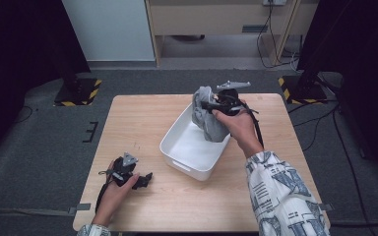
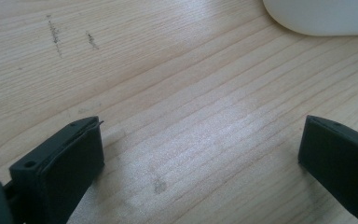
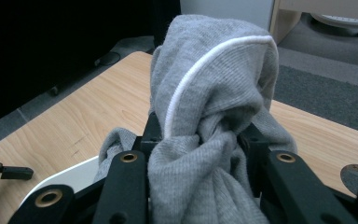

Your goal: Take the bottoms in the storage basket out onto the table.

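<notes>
Grey knitted cloth [image 3: 205, 140] with a thin white trim bulges right in front of the lens in the right gripper view, bunched and squeezed between two black jaws that press on it from both sides; so the right tongs [image 3: 200, 154] are pinching the cloth. In the high view the same grey bundle [image 1: 207, 118] sits right of centre in the frame, its lower part hanging into the far end of a white rectangular tub [image 1: 189, 147], with the right tongs [image 1: 211, 105] gripping it from the right and the person's right hand [image 1: 236, 123] wrapped around the tool body. A patterned white sleeve [image 1: 280, 196] runs down to the lower right corner.

At the lower left of the high view, the left hand [image 1: 115, 189] holds the left tongs [image 1: 145, 179] low on the wooden counter [image 1: 138, 123], well apart from the tub. In the left gripper view the left tongs [image 2: 200, 158] stand spread wide, with bare wood grain between the two black pads [image 2: 74, 163]. A rounded white corner of the tub [image 2: 321, 18] shows at the upper right of that view, and a few dark scuff marks [image 2: 56, 37] lie on the wood at the upper left.
</notes>
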`<state>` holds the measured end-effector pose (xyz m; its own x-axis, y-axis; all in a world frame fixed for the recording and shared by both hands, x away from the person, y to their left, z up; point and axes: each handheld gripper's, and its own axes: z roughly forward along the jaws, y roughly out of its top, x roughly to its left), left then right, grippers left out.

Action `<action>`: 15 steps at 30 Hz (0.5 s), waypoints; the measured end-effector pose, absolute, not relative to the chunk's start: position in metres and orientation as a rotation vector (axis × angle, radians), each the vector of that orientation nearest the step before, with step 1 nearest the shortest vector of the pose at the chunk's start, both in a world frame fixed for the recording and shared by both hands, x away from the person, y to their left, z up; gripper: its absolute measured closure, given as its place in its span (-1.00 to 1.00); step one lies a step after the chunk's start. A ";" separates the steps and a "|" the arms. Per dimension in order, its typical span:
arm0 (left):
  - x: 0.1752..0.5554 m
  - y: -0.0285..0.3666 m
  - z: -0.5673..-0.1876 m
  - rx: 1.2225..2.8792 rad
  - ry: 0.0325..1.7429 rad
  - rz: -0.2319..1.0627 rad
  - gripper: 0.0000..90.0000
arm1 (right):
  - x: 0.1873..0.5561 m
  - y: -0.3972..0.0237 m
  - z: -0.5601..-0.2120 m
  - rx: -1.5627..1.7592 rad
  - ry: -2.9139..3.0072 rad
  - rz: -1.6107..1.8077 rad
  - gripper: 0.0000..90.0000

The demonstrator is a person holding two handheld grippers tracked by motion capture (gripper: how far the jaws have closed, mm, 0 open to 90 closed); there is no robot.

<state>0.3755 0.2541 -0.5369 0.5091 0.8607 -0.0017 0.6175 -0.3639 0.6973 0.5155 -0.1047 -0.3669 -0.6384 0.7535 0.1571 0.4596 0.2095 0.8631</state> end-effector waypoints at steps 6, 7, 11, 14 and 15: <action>0.376 0.254 -0.537 2.108 1.202 0.486 -1.00 | 0.516 -0.110 -0.361 1.141 2.170 1.436 0.41; 0.376 0.254 -0.537 2.108 1.202 0.486 -1.00 | 0.515 -0.110 -0.360 1.137 2.167 1.438 0.41; 0.376 0.254 -0.537 2.108 1.202 0.486 -1.00 | 0.514 -0.115 -0.355 1.151 2.155 1.447 0.41; 0.377 0.254 -0.537 2.111 1.200 0.486 -1.00 | 0.513 -0.119 -0.352 1.158 2.143 1.457 0.41; 0.378 0.254 -0.537 2.110 1.201 0.486 -1.00 | 0.513 -0.120 -0.352 1.163 2.139 1.463 0.41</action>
